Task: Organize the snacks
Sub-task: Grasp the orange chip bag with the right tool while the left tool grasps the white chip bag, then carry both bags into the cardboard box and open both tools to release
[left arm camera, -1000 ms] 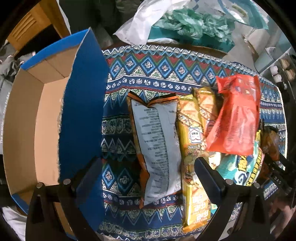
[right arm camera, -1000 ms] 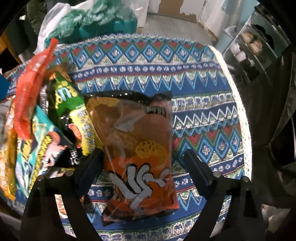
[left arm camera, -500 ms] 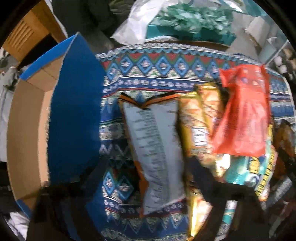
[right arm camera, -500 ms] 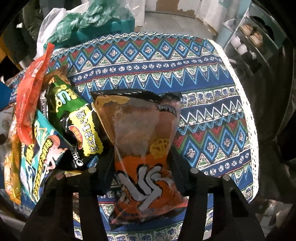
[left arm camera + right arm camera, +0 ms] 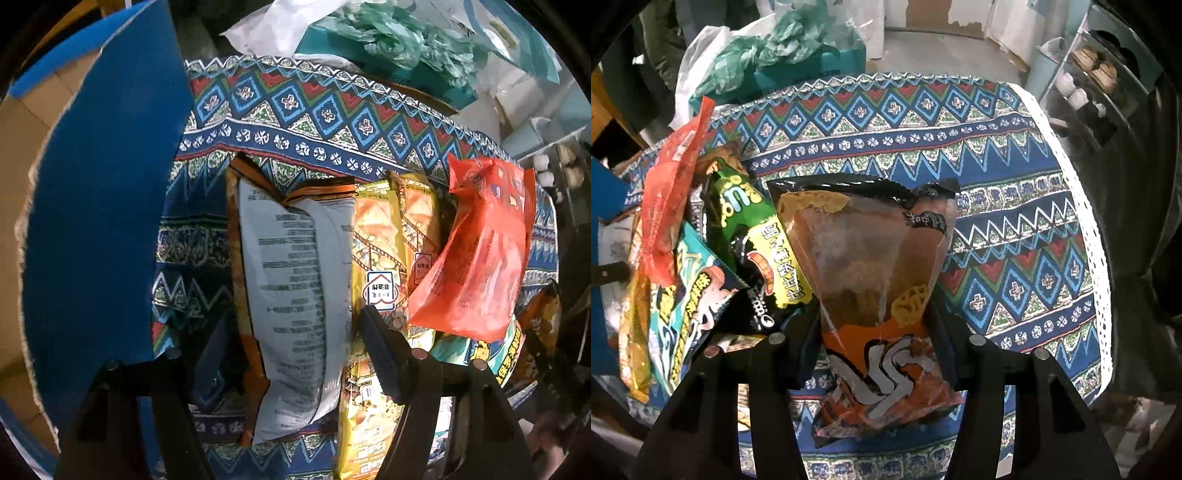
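My left gripper (image 5: 295, 354) is shut on a white-backed orange snack bag (image 5: 295, 288), gripping its lower part from both sides on the patterned cloth. Yellow popcorn bags (image 5: 380, 258) and a red bag (image 5: 476, 251) lie to its right. My right gripper (image 5: 875, 339) is shut on an orange-brown chip bag (image 5: 871, 266) with a black top edge. A green-yellow bag (image 5: 757, 236), a teal bag (image 5: 690, 306) and the red bag (image 5: 672, 199) lie to its left.
An open cardboard box with a blue flap (image 5: 99, 206) stands at the left of the table. The patterned tablecloth (image 5: 1015, 236) shows at the right. Plastic bags and a teal box (image 5: 388, 40) lie beyond the far edge. A shelf (image 5: 1100, 74) stands at the right.
Both grippers have closed from wide open onto their bags: the left on the white-backed bag, the right on the orange-brown chip bag. The left gripper has also moved closer in.
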The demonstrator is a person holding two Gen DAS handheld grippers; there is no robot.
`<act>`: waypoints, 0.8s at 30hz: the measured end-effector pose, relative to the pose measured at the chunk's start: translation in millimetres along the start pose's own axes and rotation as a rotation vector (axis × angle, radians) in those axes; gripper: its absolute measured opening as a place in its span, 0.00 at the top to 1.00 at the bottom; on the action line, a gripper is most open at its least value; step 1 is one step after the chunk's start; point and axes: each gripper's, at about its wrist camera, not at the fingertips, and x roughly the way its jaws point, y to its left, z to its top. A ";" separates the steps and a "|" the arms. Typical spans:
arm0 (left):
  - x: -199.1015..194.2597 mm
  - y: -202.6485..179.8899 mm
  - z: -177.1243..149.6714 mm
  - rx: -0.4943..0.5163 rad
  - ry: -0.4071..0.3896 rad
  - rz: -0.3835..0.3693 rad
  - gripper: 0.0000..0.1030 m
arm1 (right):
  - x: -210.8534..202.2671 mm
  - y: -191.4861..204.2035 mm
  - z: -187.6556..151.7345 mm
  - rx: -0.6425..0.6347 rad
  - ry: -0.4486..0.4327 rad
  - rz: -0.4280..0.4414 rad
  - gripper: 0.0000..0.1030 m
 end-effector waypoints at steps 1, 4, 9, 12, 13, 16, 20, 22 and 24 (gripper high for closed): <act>0.5 2.5 -0.3 -0.007 -0.001 -0.013 0.33 | -1.5 0.0 -0.1 0.003 -0.004 0.002 0.49; -0.6 6.7 -2.6 -0.001 -0.002 -0.038 0.53 | -6.6 0.2 0.5 0.011 -0.014 0.010 0.50; -10.0 5.8 -7.6 0.035 -0.019 0.001 0.64 | -12.9 7.8 1.8 -0.006 -0.029 0.013 0.50; -18.2 4.6 -9.9 0.052 -0.048 0.020 0.65 | -18.5 11.9 2.6 -0.017 -0.046 0.010 0.50; -22.5 3.5 -11.1 0.059 -0.059 0.026 0.66 | -21.7 13.2 3.5 -0.018 -0.052 0.013 0.50; -31.9 1.1 -12.7 0.075 -0.091 0.051 0.66 | -29.1 15.9 4.3 -0.017 -0.065 0.017 0.50; -44.8 0.0 -14.0 0.098 -0.129 0.077 0.66 | -42.5 21.4 6.9 -0.028 -0.093 0.015 0.50; -50.5 -1.9 -14.3 0.110 -0.150 0.088 0.66 | -48.5 24.3 8.3 -0.030 -0.102 0.019 0.50; -57.1 -2.7 -16.1 0.114 -0.162 0.087 0.66 | -54.8 27.9 9.5 -0.028 -0.109 0.031 0.50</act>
